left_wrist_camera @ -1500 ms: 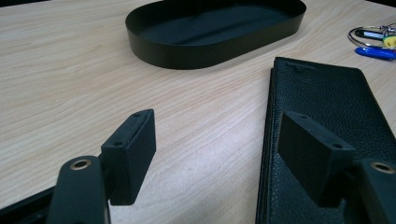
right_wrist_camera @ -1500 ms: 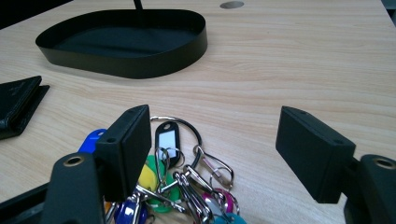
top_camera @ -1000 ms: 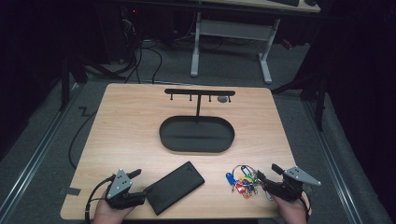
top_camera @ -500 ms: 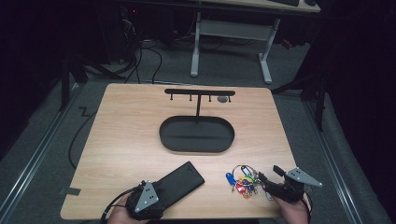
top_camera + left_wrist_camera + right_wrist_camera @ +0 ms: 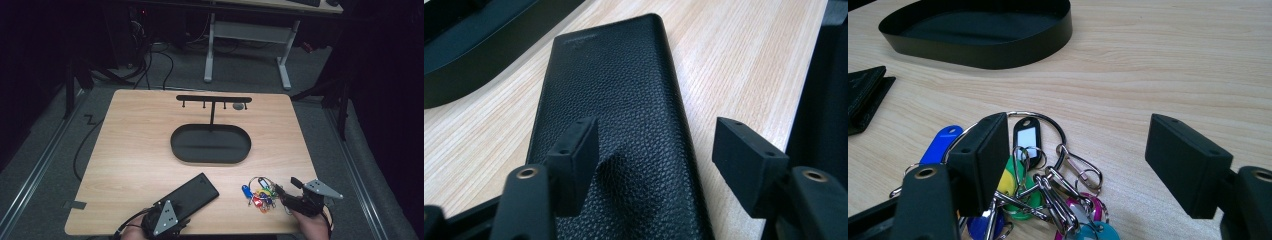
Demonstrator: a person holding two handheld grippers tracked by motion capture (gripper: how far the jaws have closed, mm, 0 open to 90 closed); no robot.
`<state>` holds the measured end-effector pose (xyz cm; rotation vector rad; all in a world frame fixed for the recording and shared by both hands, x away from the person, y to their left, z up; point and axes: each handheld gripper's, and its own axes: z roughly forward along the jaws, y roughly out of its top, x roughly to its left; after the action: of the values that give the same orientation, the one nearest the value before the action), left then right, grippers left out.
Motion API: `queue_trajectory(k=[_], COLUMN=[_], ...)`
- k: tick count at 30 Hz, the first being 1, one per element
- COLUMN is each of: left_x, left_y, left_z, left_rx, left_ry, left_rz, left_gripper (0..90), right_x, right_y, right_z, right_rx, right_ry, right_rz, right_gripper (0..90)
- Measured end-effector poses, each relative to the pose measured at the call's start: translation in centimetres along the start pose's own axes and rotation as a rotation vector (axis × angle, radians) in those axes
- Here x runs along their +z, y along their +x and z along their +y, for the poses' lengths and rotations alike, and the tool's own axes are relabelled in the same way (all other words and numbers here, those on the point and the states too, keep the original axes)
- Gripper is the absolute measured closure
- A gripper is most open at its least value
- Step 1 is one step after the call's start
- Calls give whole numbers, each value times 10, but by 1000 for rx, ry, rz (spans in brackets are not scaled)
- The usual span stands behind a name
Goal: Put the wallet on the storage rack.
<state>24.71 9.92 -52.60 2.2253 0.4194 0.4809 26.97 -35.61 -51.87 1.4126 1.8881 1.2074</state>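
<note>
High view: the wooden surface [image 5: 130, 150] is seen from above, with a black oval tray [image 5: 210, 144] set in its middle and a T-shaped black rack [image 5: 214, 99] standing just behind the tray. At the near edge, a black leather wallet [image 5: 192, 192] is laid at a slant, and the left claw [image 5: 172, 220] is held right over its near end, a grey three-cornered plate on top. To the right, a bunch of keys with coloured tags [image 5: 259, 194] is spread flat on the surface, and the right claw [image 5: 282, 192] is placed just beside it, its tips at the bunch's right edge.

Left gripper view: the wallet [image 5: 619, 115] is seen stretching away between the two black jaws. The left claw [image 5: 656, 150] is spread wide; one jaw is held over the wallet's grained leather, the other out past its edge above bare wood. Nothing is gripped. A corner of the tray [image 5: 479, 45] is caught at the upper left.

Right gripper view: the keys [image 5: 1048, 180] are heaped low in the frame, a blue tag, a black tag with a white window, green, yellow and pink tags, and metal clips all strung on a ring. The right claw [image 5: 1075, 160] is wide open too, one jaw set in front of the bunch, the other well clear over wood. Nothing is pinched. The tray [image 5: 983, 30] is seen beyond, the wallet's end [image 5: 863, 97] at the left.
</note>
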Motion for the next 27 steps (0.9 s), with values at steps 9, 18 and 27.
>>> queue_trajectory(k=[9, 18, 27], left_x=[3, 3, 2], left_y=[-8, -10, -8], left_z=[-2, -2, 1], left_rx=[106, 130, 144], left_ry=[19, 18, 21], left_rz=[61, 78, 96], left_gripper=[453, 566, 750], right_x=[1, 2, 1], right_y=[-1, -1, -2], right_z=[-1, -2, -2], right_rx=[13, 19, 31], right_ry=[3, 9, 5], right_rz=[4, 7, 12], right_gripper=[259, 259, 258])
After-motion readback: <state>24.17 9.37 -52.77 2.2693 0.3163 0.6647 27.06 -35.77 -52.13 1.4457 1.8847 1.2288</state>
